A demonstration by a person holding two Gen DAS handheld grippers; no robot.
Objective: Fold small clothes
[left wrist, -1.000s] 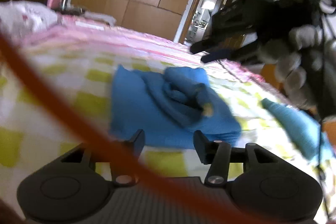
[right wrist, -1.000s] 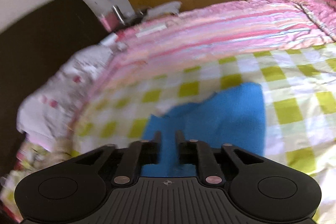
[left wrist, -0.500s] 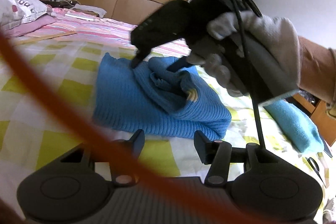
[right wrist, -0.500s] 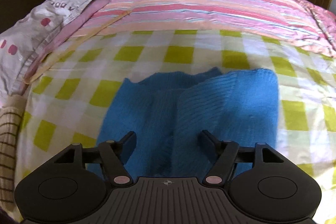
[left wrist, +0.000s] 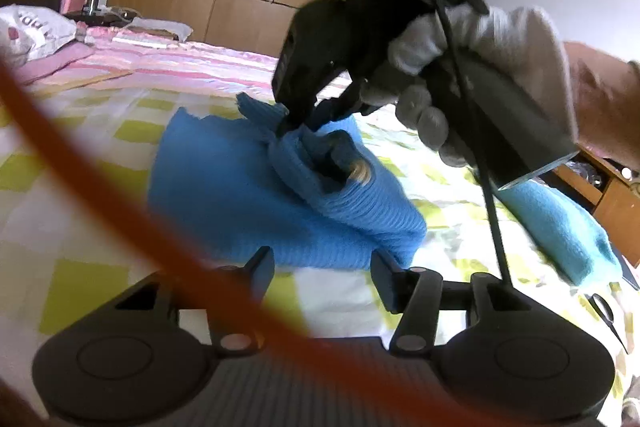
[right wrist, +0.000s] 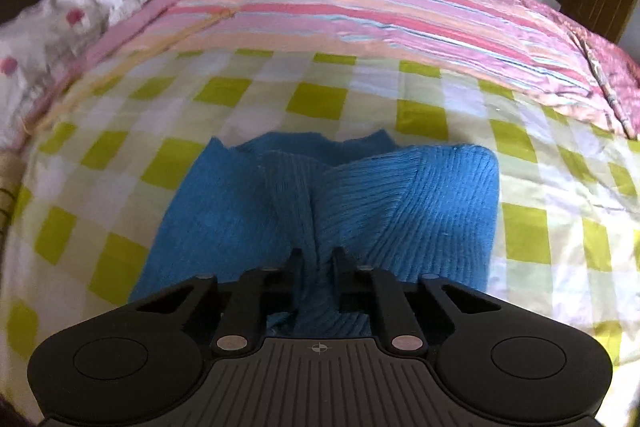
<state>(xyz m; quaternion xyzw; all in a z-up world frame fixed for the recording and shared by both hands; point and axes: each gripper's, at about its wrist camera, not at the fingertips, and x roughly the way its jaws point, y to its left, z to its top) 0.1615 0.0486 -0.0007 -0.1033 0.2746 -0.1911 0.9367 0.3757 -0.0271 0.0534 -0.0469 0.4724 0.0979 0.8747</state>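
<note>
Pinching a raised fold of the blue knit garment [right wrist: 400, 203] with my right gripper [right wrist: 318, 259], jaws closing on the bunched cloth. It is lying on the checked bedspread [right wrist: 320, 99], just ahead of my left gripper [left wrist: 322, 267], whose jaws are opening, empty, short of the garment's near edge.

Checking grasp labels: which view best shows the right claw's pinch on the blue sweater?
Right wrist view: right claw is closing, with a ridge of blue sweater bunched between its fingers. Left wrist view shows the same claw from outside, biting the sweater's raised fold, but blurred.
</note>
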